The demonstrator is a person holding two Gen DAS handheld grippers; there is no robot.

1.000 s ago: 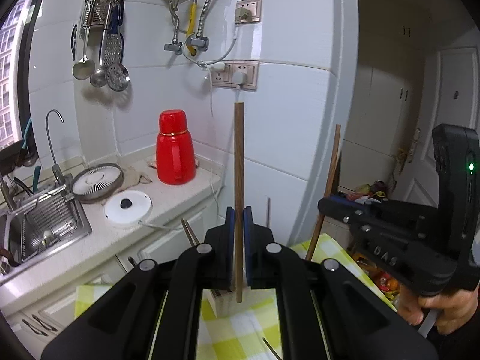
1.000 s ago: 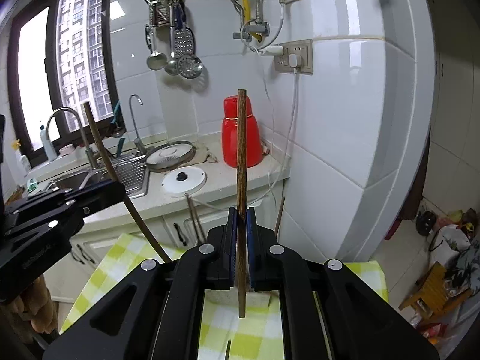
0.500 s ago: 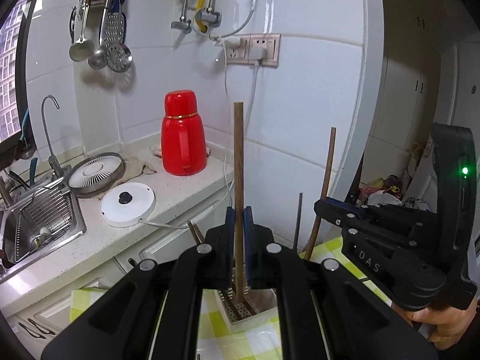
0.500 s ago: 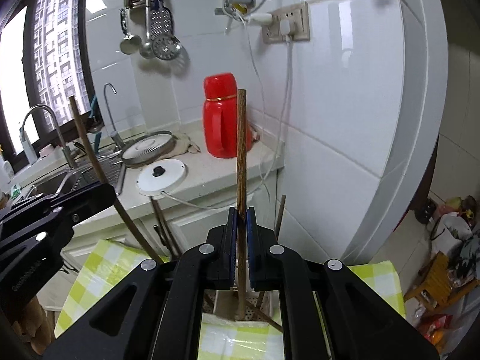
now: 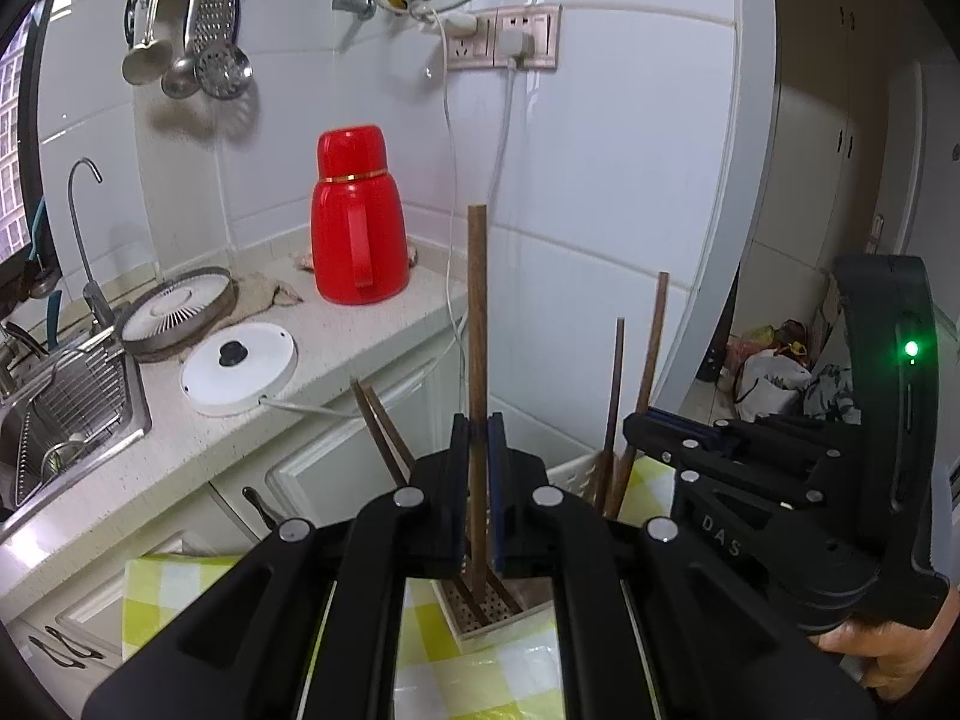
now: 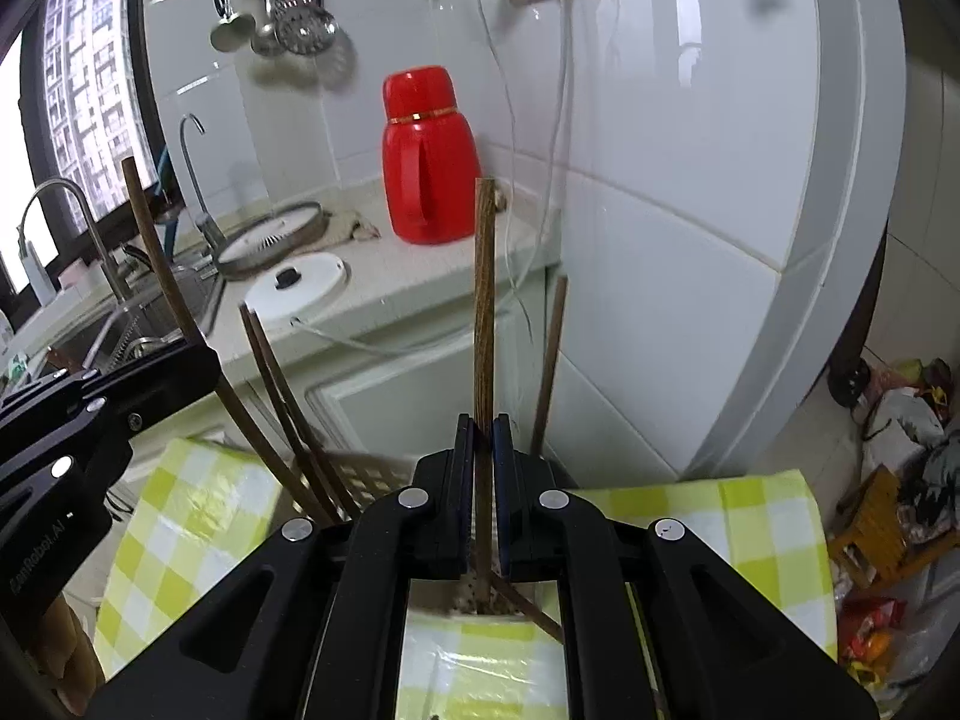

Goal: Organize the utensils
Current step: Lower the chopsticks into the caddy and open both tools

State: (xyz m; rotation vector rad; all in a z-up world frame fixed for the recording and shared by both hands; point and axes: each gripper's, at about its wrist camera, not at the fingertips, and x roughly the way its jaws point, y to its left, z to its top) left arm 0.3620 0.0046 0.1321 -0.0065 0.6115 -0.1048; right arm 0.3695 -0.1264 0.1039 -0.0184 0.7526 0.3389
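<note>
Both grippers clamped on upright chopsticks: left gripper (image 5: 478,468) chopstick (image 5: 477,324), right gripper (image 6: 483,468) chopstick (image 6: 485,300), lower tips inside holder (image 5: 480,618); leaning chopsticks (image 6: 276,396) crowd holder

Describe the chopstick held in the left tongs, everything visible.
The chopstick is a straight, dark brown wooden stick with a blunt squared top. It stands upright, clamped near its lower part between the shut left tongs. Its lower end reaches into the pale perforated holder, where other chopsticks already lean.

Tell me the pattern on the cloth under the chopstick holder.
Yellow-green and white checks on the cloth, clearest in the right wrist view.
</note>
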